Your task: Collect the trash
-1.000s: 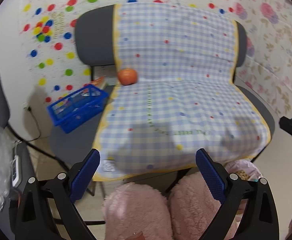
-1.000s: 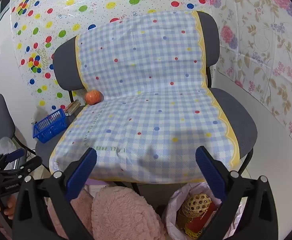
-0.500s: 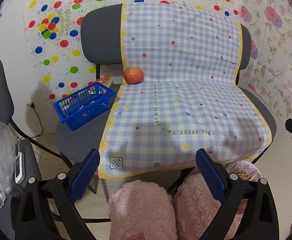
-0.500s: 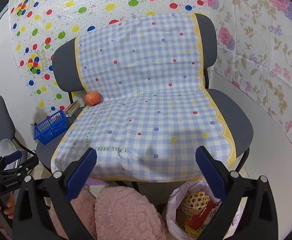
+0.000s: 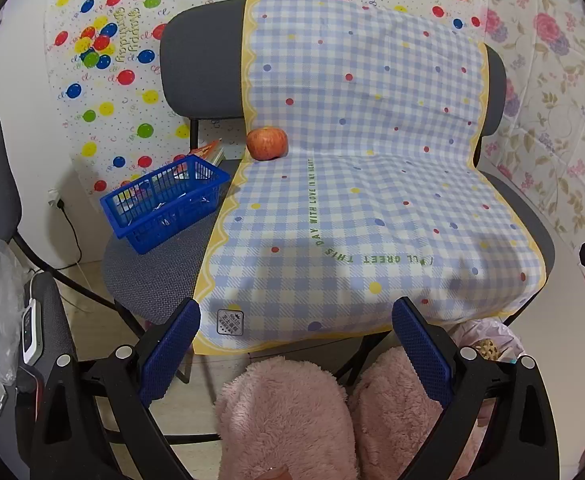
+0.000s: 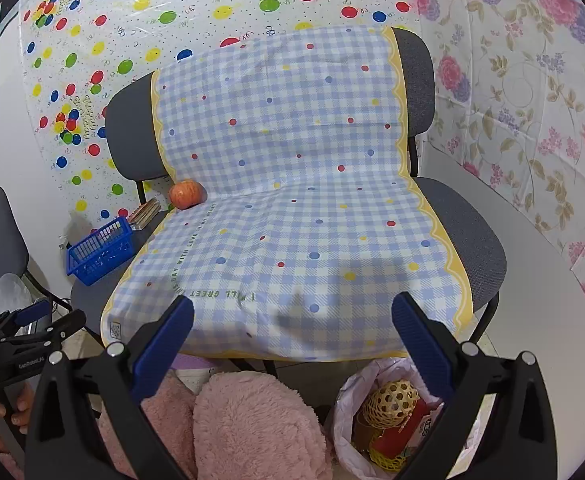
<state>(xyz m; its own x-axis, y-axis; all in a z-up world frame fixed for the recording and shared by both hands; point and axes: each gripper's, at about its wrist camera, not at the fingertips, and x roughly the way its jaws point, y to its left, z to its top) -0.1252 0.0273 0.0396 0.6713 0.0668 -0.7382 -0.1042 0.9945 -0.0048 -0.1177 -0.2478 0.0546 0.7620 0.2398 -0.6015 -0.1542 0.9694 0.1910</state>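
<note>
Both grippers (image 5: 296, 350) (image 6: 292, 338) are black plastic with silver screws and textured blue pads (image 5: 420, 354); person's wearing fuzzy pink trousers (image 6: 252, 424).

Apple (image 5: 267, 143): red-orange, whole, upright, centre-left of frame.
Trash bag (image 6: 356, 380): white, open, holding rubbish, lower right of frame.

You have a blue-and-white checked cloth (image 5: 372, 184) with red, blue and yellow dots and a yellow scalloped border over grey fabric chairs (image 5: 200, 64). On it sits a red-orange apple (image 5: 267, 143); beside it, a bright blue plastic basket (image 5: 164, 204). Your fluffy trousers (image 6: 252, 424) are pink.
</note>
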